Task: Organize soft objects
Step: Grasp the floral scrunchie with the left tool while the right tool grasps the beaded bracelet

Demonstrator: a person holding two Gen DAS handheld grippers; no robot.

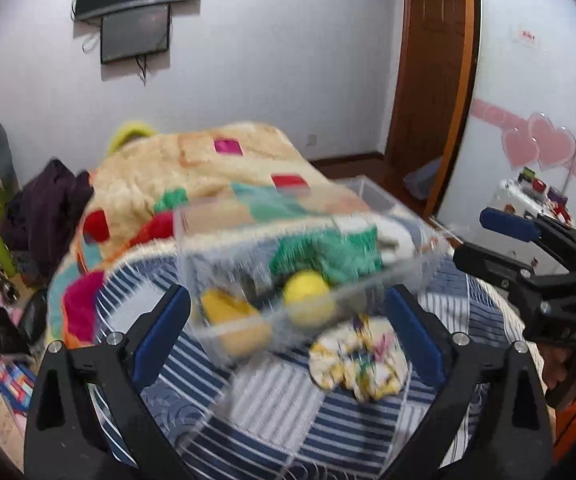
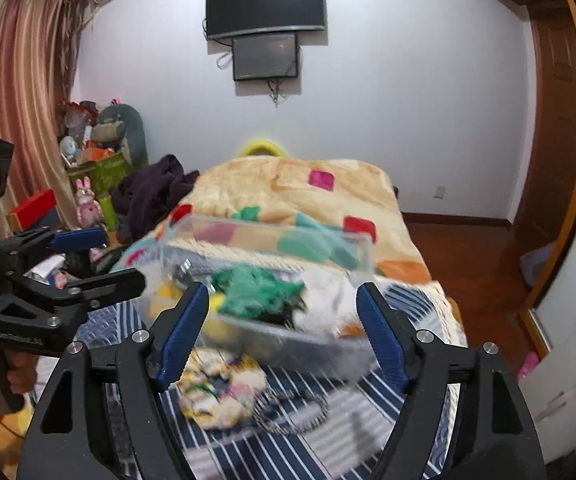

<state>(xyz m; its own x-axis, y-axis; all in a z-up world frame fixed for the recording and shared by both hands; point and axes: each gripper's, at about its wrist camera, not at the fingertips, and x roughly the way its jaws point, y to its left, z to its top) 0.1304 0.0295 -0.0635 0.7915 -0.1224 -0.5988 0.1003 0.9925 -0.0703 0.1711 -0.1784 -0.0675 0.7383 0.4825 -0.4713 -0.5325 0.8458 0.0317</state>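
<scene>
Both tongs, left (image 1: 288,328) and right (image 2: 282,328), gape wide, holding nothing. The patterned cloth (image 1: 358,364) lies crumpled mid-bed (image 1: 272,412), just before the clear box (image 1: 288,264): light, floppy, best pinched at a raised fold. Right tongs' body lettering is blurred, unreadable.

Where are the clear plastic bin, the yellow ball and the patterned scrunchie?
clear plastic bin (image 1: 224,236), left wrist view, on its left wall.
yellow ball (image 1: 308,298), left wrist view, on the ball's middle, inside the bin.
patterned scrunchie (image 2: 218,392), right wrist view, on its fabric ring, lying on the striped bedding.
</scene>
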